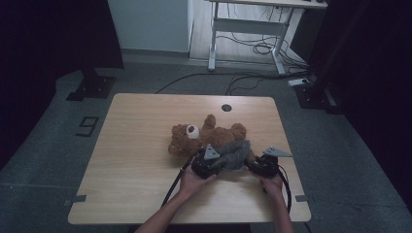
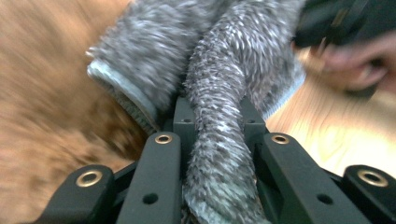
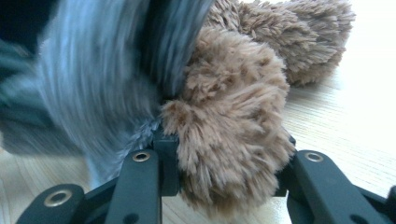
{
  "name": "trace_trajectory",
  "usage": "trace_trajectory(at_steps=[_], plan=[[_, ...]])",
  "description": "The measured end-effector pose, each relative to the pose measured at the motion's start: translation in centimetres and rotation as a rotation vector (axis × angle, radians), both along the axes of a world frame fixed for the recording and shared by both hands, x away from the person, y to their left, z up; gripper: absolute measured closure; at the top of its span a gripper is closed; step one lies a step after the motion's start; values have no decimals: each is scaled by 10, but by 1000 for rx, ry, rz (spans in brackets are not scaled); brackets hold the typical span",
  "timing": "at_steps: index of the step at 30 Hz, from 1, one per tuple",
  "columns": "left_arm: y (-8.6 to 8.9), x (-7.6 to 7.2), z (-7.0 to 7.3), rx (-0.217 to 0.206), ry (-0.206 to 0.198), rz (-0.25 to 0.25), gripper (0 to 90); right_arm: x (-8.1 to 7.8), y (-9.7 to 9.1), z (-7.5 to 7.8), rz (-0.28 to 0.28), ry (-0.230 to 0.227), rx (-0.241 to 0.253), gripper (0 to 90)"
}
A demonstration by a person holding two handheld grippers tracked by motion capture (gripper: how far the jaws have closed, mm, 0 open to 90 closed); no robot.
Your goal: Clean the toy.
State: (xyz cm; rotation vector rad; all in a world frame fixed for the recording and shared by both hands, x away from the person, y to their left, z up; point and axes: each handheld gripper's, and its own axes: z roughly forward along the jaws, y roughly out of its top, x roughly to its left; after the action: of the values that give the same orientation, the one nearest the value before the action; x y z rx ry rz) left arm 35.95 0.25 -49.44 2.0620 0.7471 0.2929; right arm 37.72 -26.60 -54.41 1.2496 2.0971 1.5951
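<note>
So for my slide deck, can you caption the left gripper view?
Left gripper shut on grey fuzzy garment beside brown teddy bear.

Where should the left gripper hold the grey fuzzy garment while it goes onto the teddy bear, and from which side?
By the ribbed hem edge, from the person's side. The left gripper already pinches a gathered fold of the grey garment there. The fold is thin and bunched, so the jaws close fully on it, while the right gripper steadies the teddy bear by a limb.

A lab or recording room, not a home: a bare wooden table (image 1: 131, 145) on grey carpet, black curtains (image 1: 53, 34), stand bases (image 1: 92, 87), loose floor cables (image 1: 243, 80), a white desk frame (image 1: 248, 29) behind.
</note>
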Motion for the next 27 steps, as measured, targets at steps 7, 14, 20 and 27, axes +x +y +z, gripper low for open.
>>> trace_trajectory(at_steps=[7, 14, 20, 27], plan=[[3, 11, 42, -40, -91, 30, 753, -1, 0, 0, 3, 0, 1, 592], [-20, 28, 43, -36, -57, 15, 754, 0, 0, 0, 4, 0, 4, 592], [-51, 24, 18, 9, -14, -48, 755, 0, 0, -1, 5, 12, -2, 593], [-49, 16, 6, 30, 20, -70, 757, 0, -1, -3, 16, 23, -11, 594]])
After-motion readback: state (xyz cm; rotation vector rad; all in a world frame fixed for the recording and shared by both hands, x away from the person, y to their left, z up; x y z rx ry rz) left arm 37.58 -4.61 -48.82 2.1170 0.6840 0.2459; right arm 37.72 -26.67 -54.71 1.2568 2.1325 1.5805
